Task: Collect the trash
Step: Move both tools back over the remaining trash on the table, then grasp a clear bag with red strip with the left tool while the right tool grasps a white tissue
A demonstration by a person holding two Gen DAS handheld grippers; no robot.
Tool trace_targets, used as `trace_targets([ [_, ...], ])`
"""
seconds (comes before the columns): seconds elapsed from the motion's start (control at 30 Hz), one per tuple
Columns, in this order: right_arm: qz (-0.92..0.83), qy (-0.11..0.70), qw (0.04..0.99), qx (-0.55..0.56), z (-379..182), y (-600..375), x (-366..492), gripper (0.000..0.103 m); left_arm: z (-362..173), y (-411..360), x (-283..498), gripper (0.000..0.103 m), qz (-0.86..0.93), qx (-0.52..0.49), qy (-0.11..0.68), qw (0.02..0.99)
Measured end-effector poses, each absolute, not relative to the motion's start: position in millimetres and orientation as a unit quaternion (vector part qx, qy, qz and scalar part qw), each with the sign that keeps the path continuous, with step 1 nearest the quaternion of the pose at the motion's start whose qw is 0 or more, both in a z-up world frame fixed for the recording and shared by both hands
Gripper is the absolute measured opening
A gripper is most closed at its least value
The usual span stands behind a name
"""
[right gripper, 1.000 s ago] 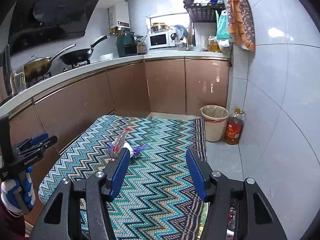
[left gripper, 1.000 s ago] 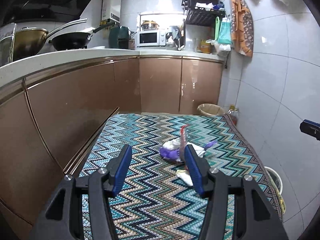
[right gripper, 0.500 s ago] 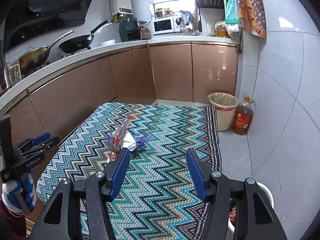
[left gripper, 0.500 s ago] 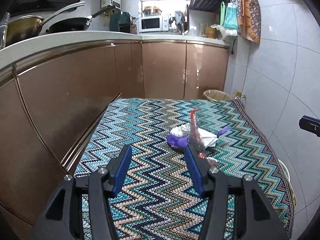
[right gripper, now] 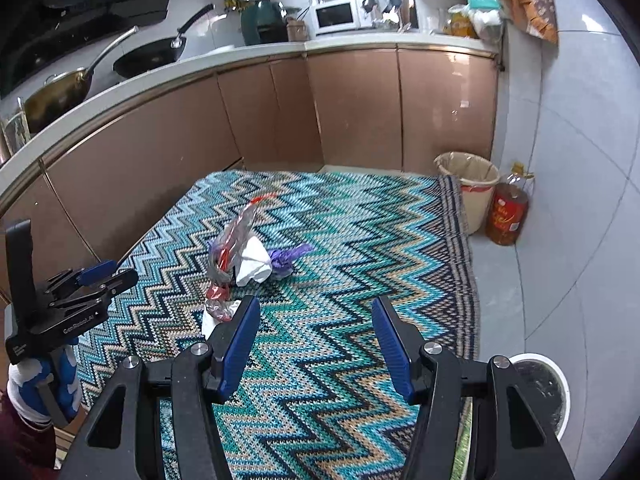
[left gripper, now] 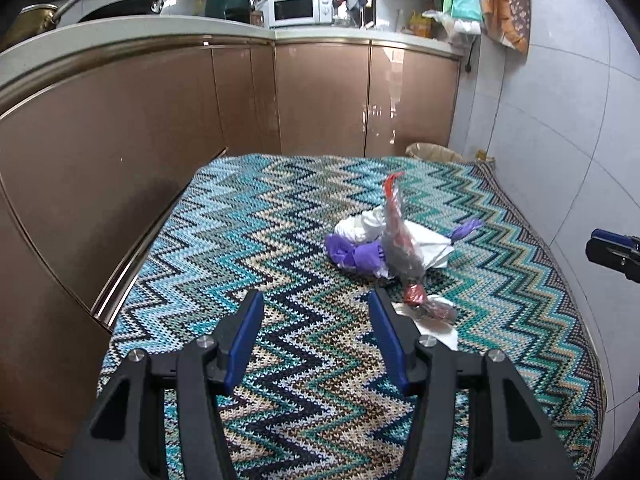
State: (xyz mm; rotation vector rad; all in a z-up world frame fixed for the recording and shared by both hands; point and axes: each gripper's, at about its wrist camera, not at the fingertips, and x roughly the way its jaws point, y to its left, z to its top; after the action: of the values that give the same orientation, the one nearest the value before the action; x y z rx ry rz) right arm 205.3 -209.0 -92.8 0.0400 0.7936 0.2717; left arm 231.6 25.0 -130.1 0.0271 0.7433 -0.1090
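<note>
Nothing collected yet: your left gripper [left gripper: 316, 318] and right gripper [right gripper: 316, 326] gape empty (trash pile [left gripper: 386, 242] untouched on the rug [left gripper: 260, 240]).

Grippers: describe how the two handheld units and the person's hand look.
Both the left gripper and right gripper have black angular frames with silver screws and ribbed blue pads on the fingers. The right wrist view shows white lettering on the left unit's black body, held by a blue-and-white gloved hand with a dark red sleeve.
</note>
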Motion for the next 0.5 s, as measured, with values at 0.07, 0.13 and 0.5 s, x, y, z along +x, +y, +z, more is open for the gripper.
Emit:
trace_targets([
  [0.07,0.14,0.392,0.909,0.019,-99.7,-203.7,213.1,0.055,-136.1,24.6,237.1,0.053,-0.053,0.014,0.37,0.927],
  [0.13,0.149,0.398,0.905,0.018,-106.7,-198.3,220.5,0.055,-142.1,24.5,242.6,0.053,-0.052,0.015,0.377,0.925],
  [0.5,0.206,0.44,0.874,0.011,-147.0,-160.7,256.2,0.055,-166.0,24.2,267.0,0.053,-0.052,0.017,0.4,0.915],
])
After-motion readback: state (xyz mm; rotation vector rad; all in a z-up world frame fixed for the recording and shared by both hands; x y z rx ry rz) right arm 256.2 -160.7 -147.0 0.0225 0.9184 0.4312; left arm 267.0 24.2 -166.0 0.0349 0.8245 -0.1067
